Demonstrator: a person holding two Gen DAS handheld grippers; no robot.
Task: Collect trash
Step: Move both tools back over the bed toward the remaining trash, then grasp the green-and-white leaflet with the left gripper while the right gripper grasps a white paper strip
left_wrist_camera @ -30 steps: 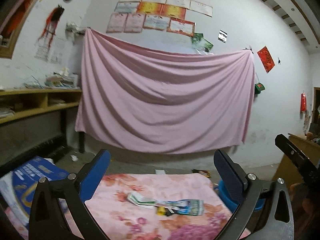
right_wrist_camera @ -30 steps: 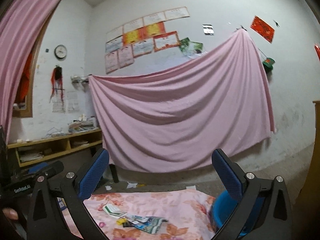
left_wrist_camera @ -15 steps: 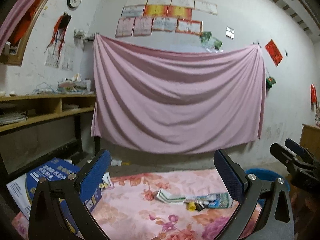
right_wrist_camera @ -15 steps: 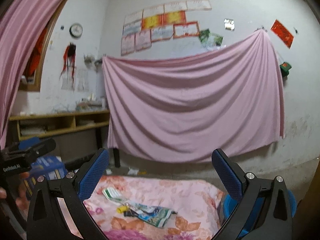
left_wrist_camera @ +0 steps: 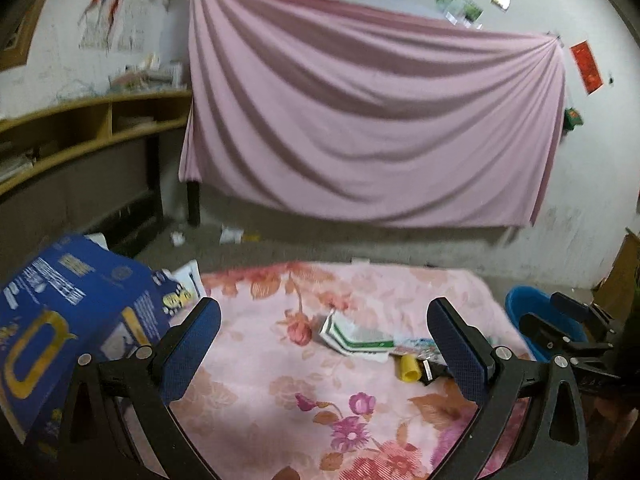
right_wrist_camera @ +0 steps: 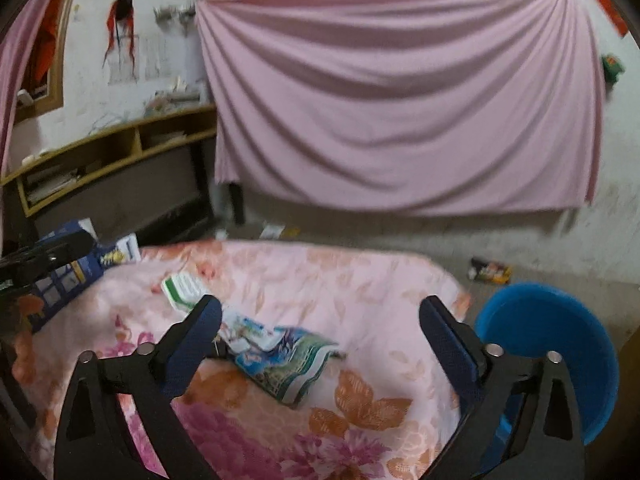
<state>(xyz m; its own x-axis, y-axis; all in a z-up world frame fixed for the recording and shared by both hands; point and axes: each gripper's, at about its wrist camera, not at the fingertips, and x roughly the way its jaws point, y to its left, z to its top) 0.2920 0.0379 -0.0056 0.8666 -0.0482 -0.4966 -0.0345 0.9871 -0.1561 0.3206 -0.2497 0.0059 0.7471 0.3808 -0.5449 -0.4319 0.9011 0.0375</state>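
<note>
Trash lies in a small heap on a pink floral cloth [left_wrist_camera: 280, 380]: a green-and-white wrapper [left_wrist_camera: 352, 338], a small yellow piece [left_wrist_camera: 408, 369], and a blue-green printed wrapper [right_wrist_camera: 286, 362]. The green-and-white wrapper also shows in the right wrist view [right_wrist_camera: 182, 290]. My left gripper [left_wrist_camera: 324, 354] is open and empty, above the cloth just short of the heap. My right gripper [right_wrist_camera: 320, 344] is open and empty, with the blue-green wrapper between its fingers' line of sight. A blue bin [right_wrist_camera: 556, 354] stands at the cloth's right edge, also in the left wrist view [left_wrist_camera: 536, 320].
A blue printed carton [left_wrist_camera: 68, 320] stands at the cloth's left edge. A pink sheet [left_wrist_camera: 372, 120] hangs on the far wall. A wooden shelf [left_wrist_camera: 92, 128] runs along the left wall. Scraps [right_wrist_camera: 490, 270] lie on the concrete floor.
Both grippers have tilted downward and moved closer to the cloth, so the trash heap and blue bin look larger. Both stay open and empty.
</note>
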